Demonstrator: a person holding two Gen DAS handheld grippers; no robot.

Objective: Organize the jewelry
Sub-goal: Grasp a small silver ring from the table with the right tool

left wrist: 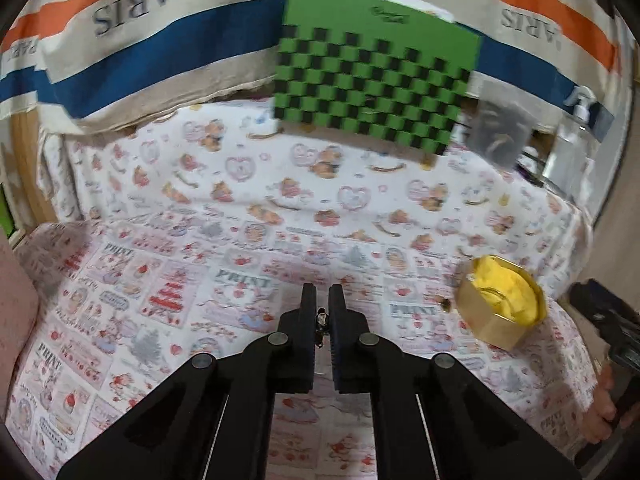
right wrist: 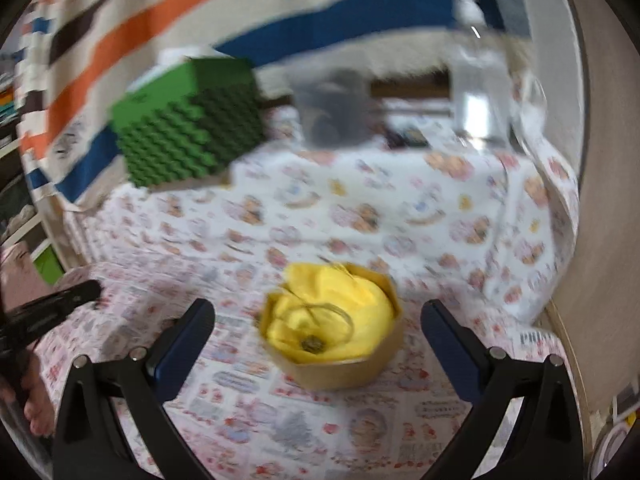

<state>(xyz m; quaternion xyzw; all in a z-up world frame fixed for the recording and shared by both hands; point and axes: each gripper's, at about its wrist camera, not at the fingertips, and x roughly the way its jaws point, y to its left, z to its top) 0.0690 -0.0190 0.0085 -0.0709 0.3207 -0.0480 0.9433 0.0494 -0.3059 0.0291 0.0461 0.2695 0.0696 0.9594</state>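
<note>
A gold octagonal jewelry box [left wrist: 500, 304] lined with yellow cloth sits on the printed tablecloth [left wrist: 240, 220], right of my left gripper. In the right wrist view the box [right wrist: 332, 324] holds a thin chain with a small dark pendant [right wrist: 314, 344]. My left gripper [left wrist: 323, 298] is shut on a small dark metal jewelry piece [left wrist: 320, 326] held between its pads, above the cloth. A small brown bead-like piece [left wrist: 444, 303] lies on the cloth just left of the box. My right gripper [right wrist: 318, 316] is open wide, with the box between its fingers.
A green checkered box [left wrist: 372, 76] stands at the back of the table, with a grey translucent container [left wrist: 500, 128] and a clear pump bottle [left wrist: 576, 140] to its right. A striped PARIS cloth [left wrist: 160, 40] hangs behind. The right gripper shows at the left wrist view's right edge [left wrist: 612, 328].
</note>
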